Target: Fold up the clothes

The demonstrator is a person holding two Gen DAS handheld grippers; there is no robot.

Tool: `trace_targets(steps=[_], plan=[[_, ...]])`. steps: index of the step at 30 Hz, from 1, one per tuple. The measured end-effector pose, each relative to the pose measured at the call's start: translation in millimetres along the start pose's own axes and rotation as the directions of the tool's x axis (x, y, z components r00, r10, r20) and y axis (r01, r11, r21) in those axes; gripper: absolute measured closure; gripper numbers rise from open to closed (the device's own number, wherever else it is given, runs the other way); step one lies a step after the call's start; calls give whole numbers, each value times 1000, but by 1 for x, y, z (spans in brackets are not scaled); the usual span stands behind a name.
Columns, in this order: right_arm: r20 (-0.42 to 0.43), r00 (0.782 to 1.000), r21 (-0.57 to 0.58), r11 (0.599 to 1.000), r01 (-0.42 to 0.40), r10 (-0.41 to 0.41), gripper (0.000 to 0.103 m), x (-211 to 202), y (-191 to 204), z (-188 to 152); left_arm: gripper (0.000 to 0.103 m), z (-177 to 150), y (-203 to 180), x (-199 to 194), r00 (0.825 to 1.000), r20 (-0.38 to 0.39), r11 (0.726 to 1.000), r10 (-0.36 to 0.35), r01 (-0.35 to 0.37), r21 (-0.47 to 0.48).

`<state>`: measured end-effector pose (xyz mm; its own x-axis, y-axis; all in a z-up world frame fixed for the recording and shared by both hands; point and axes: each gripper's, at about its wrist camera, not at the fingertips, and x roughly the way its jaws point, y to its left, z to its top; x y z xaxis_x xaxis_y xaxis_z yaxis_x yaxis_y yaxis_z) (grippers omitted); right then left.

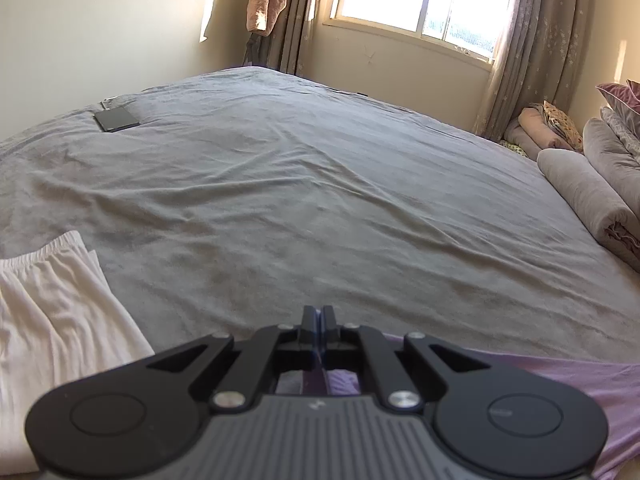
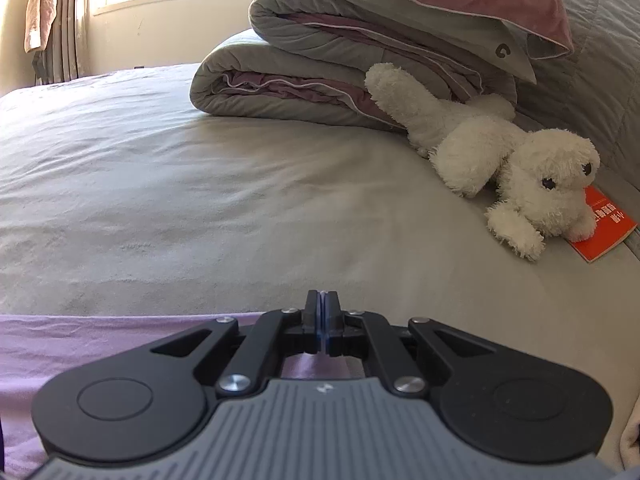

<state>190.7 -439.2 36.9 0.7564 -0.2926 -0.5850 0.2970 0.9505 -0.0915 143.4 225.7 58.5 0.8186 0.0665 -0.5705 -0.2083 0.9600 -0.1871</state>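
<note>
I am pinching the lilac garment [image 1: 568, 384] in my left gripper [image 1: 319, 314] and right gripper [image 2: 321, 300], fingers pressed together; grey bedsheet [image 1: 300, 184] lying open toward twelve o'clock, white garment [image 1: 52, 312] at nine.

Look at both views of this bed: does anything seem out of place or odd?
Mostly tidy. Oddities: an orange booklet lies partly pinned under the white plush dog, which sprawls against the folded duvets, and a dark phone-like slab sits at the bed's far corner.
</note>
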Motion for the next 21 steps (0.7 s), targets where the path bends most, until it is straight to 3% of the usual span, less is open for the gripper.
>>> trace_targets(steps=[4,9,14,21], plan=[[62,998,48,998,-28,25,101,-22,-10,6,102,1,1,-1,1000,-4,1000,-9,9,0],[73,997,64,997,-37,32,101,-38,-23,12,102,0,-1,-2,1000,-10,1000,-18,18,2],[37,999,41,999,-27,25,101,-29,-22,8,102,0,-4,-1,1000,-7,1000,-10,10,21],[77,997,44,999,-26,22,101,-30,-12,6,102,4,1,-5,1000,4,1000,-28,28,11]])
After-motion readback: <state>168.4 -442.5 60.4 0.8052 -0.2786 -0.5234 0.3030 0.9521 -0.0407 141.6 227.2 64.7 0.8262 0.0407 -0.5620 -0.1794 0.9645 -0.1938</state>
